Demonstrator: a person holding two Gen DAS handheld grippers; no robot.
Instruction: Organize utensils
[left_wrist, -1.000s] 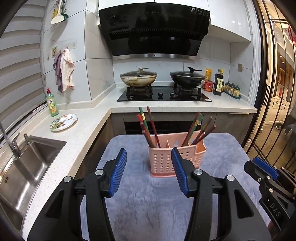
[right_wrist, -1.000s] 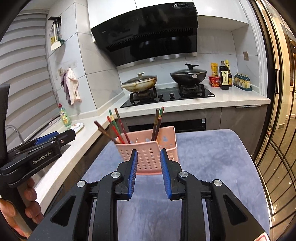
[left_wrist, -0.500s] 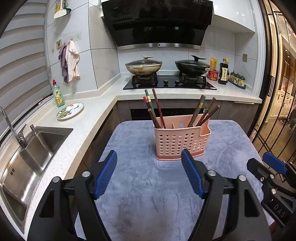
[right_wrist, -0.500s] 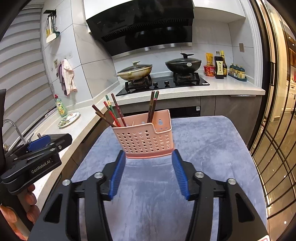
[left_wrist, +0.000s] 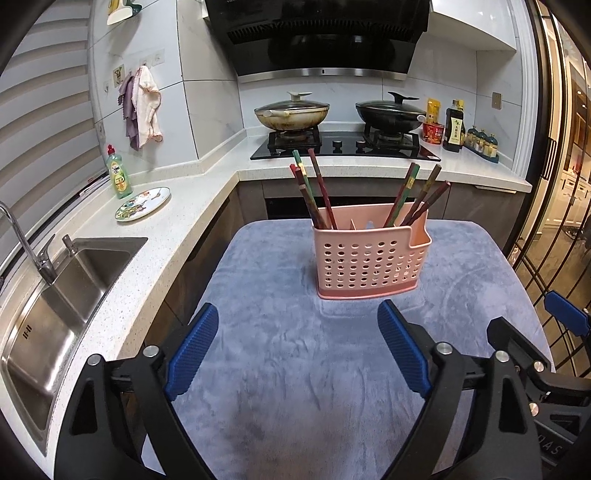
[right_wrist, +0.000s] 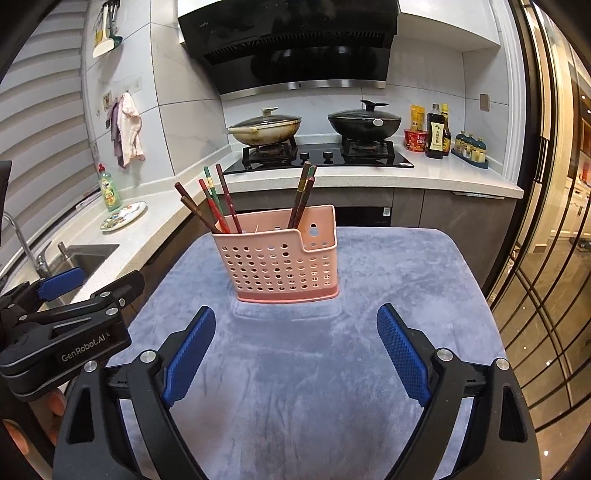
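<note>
Left wrist view: left gripper (left_wrist: 297, 343) low over the near part of the grey cloth-covered table (left_wrist: 258, 387), jaws wide apart and just been opening, nothing between the blue pads (left_wrist: 192, 350). Pink perforated utensil holder (left_wrist: 369, 258) stands upright on the cloth toward the table's far edge, clear of the fingertips. Chopsticks (left_wrist: 314, 195) sit in it in two bunches, one leaning left in the left compartment, the other (left_wrist: 417, 195) leaning right at the right end. Part of the right gripper (left_wrist: 535, 354) shows at the table's right edge, black body with one blue pad. Beyond the table's left edge a white countertop (left_wrist: 177, 229) carries a steel sink (left_wrist: 62, 295), a patterned plate (left_wrist: 142, 203) and a green soap bottle (left_wrist: 119, 173). Two lidded pans (left_wrist: 291, 114) on the hob at the back. Right wrist view: right gripper (right_wrist: 295, 347) over the near half of the cloth, jaws spread wide and just been opening, empty between the pads (right_wrist: 402, 354). Holder (right_wrist: 280, 258) upright ahead toward the table's far edge, well beyond the fingertips; chopsticks (right_wrist: 218, 203) fan left from one end, a smaller bunch (right_wrist: 304, 195) stands nearly upright toward the other. Left gripper (right_wrist: 66, 314) seen from the side at the table's left edge, and a few fingers of the hand (right_wrist: 51, 402) holding it show beneath.
</note>
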